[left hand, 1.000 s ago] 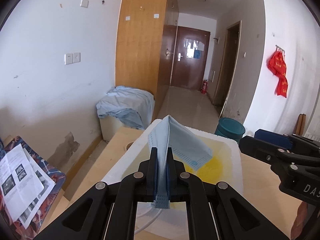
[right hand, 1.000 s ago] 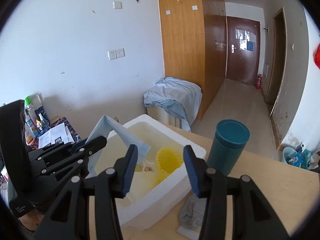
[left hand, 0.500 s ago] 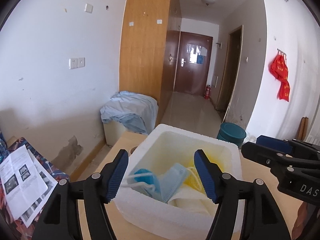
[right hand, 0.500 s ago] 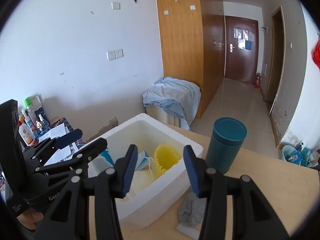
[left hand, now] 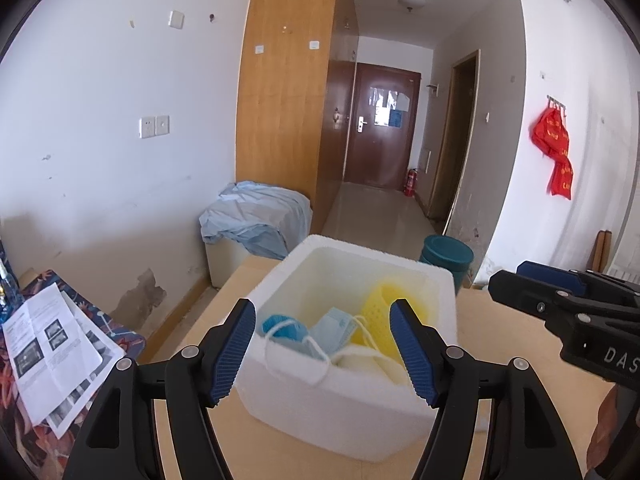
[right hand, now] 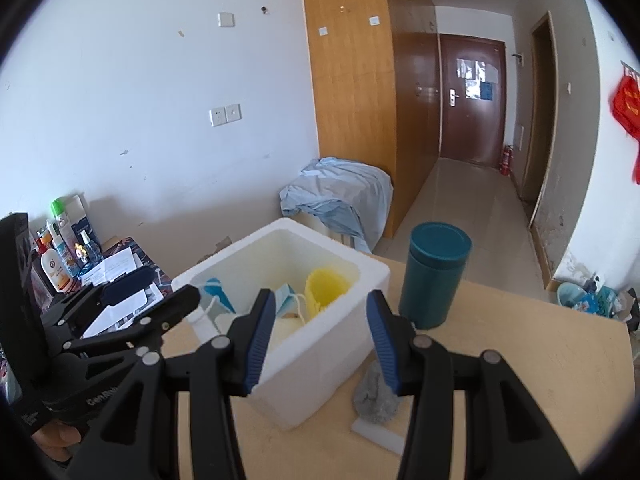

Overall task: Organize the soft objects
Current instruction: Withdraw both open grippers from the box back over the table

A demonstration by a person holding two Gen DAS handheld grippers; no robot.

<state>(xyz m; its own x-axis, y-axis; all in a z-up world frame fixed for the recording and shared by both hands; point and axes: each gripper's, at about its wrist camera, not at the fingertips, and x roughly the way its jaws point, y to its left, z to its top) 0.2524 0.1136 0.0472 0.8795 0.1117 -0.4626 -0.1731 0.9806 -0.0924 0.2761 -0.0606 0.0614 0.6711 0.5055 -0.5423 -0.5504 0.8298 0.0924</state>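
Looking at it, your white foam box on the worktop holds two floppy, featherlight blue masks; pinch fabric, not loops. One grey cloth lies beside it. Left hand-held gripper, just opened, and right hand-held gripper gape empty.

The white box is open on top. A tall green cup stands close beside it on the desk.

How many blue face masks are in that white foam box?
2: one face mask by the foam box's left wall, another face mask in the middle beside the yellow basket. More may lie hidden underneath.
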